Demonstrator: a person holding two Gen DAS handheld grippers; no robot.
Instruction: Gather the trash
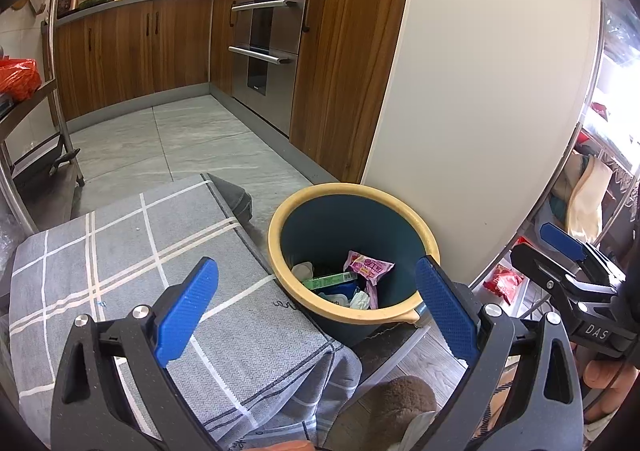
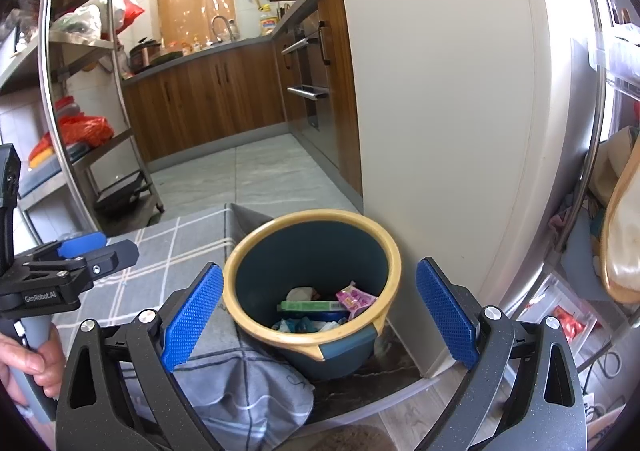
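Trash is lying at the bottom of the bin (image 1: 400, 239) — a dark blue bucket with a yellow rim, standing on the floor against the foot of a cream-coloured cabinet side (image 1: 480, 91) and just beside the cloth-covered table (image 1: 120, 271). Inside it I am seeing a pink wrapper (image 1: 366, 267), a green box (image 1: 330, 280) lying flat, and some crumpled white paper (image 1: 360, 299) towards the near wall; in the right wrist view the same pink wrapper (image 2: 354, 301) and green box (image 2: 310, 305) are resting side by side on the bottom.

I am holding my left gripper (image 1: 316, 303) spread wide with nothing between its blue pads: one finger is hanging over the grey checked tablecloth, the other over the bin's near edge. My right gripper (image 2: 320, 315) is also standing wide apart and empty, framing the bin from above, with the bin's rim sitting between the two fingers in its view. Each tool is showing up at the edge of the other's camera — the right one at the far right of the left view, the left one at the far left of the right view, with my left hand (image 2: 24, 359) wrapping its grey handle.

Beyond the bin, grey floor tiles (image 1: 192, 143) are running back to wooden kitchen cabinets (image 1: 132, 51) and a steel oven (image 1: 268, 47).
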